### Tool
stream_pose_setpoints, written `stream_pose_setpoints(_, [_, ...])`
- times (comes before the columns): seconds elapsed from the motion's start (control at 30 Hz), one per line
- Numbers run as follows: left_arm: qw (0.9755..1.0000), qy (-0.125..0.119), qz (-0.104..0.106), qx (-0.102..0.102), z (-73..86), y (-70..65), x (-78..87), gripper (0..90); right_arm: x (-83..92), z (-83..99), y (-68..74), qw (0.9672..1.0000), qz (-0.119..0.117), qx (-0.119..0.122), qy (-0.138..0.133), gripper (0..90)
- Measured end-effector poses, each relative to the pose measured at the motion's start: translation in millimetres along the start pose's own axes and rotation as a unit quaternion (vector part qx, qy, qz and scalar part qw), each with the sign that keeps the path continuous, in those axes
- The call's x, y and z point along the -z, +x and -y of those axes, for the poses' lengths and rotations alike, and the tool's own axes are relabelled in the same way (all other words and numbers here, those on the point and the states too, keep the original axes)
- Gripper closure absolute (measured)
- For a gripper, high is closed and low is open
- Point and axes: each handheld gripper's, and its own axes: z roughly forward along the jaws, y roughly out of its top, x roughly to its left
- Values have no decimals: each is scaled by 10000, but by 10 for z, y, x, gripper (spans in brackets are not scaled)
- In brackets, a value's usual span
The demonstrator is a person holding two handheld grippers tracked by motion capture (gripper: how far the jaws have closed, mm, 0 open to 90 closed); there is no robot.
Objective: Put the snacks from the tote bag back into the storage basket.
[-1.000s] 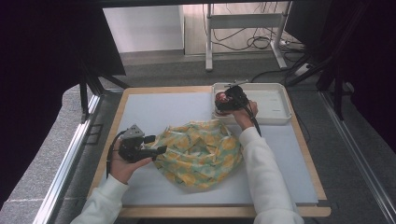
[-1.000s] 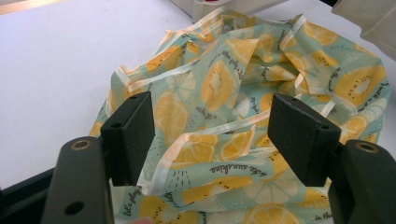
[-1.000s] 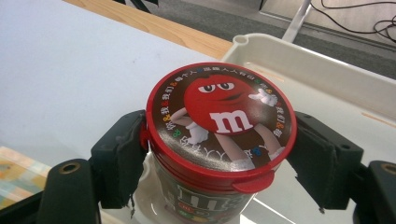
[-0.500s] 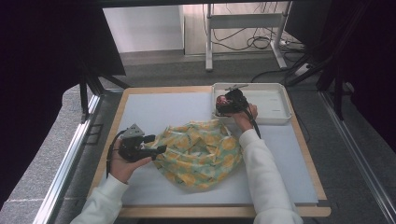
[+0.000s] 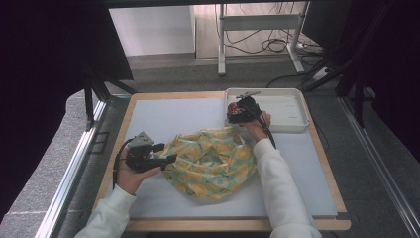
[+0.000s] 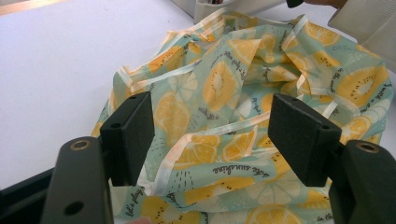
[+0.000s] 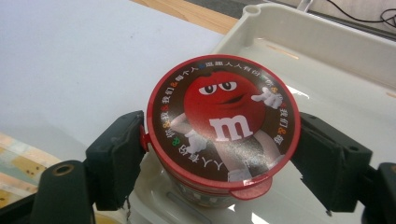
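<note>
Looking down from the high view, a person is working at a wood-edged table topped with a pale sheet, where a crumpled cloth bag printed in mint green with yellow lemon slices is lying near the middle; the left gripper is hovering at the bag's left edge, while the right gripper is reaching over the near left corner of a shallow white plastic tray at the far right. Turning to the left gripper view, the two black jaws are standing spread wide, with the folded cloth and its pale binding tape lying between and beyond them, nothing pinched; the fabric is looking thin, limp and light, so it will likely sag and slide wherever it is lifted, and the taped hem or a bunched fold is seeming the surest place to take hold. Moving to the right gripper view, the jaws are pressing in from both sides on a small round tub with a red-rimmed lid showing a red candy character, gripping it just under the lid rim, above the tray's corner. The tub is looking rigid, light and smooth-walled, so it could slip or tilt; holding below the rim across its widest part is seeming sensible.
</note>
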Motion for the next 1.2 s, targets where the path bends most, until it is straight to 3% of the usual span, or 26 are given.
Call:
stream_pose_setpoints(0.27, [10000,-9,-12,20,1,13,3,323,51,-9,3,9999,89,-98,-97,142])
stream_pose_setpoints(0.53, [10000,-56,-36,26,-11,22,15,325,167,-38,45,9992,92,-110,-365,128])
stream_pose_setpoints(0.8, [9999,-95,13,96,-21,55,27,325,322,-24,90,9985,-121,-134,-513,135])
stream_pose_setpoints(1.03, [9997,-180,17,135,-57,78,63,326,525,23,188,9980,-288,81,-564,156])
stream_pose_setpoints(1.2, [9997,-168,80,146,-65,88,39,326,677,88,208,9964,-493,98,-679,185])
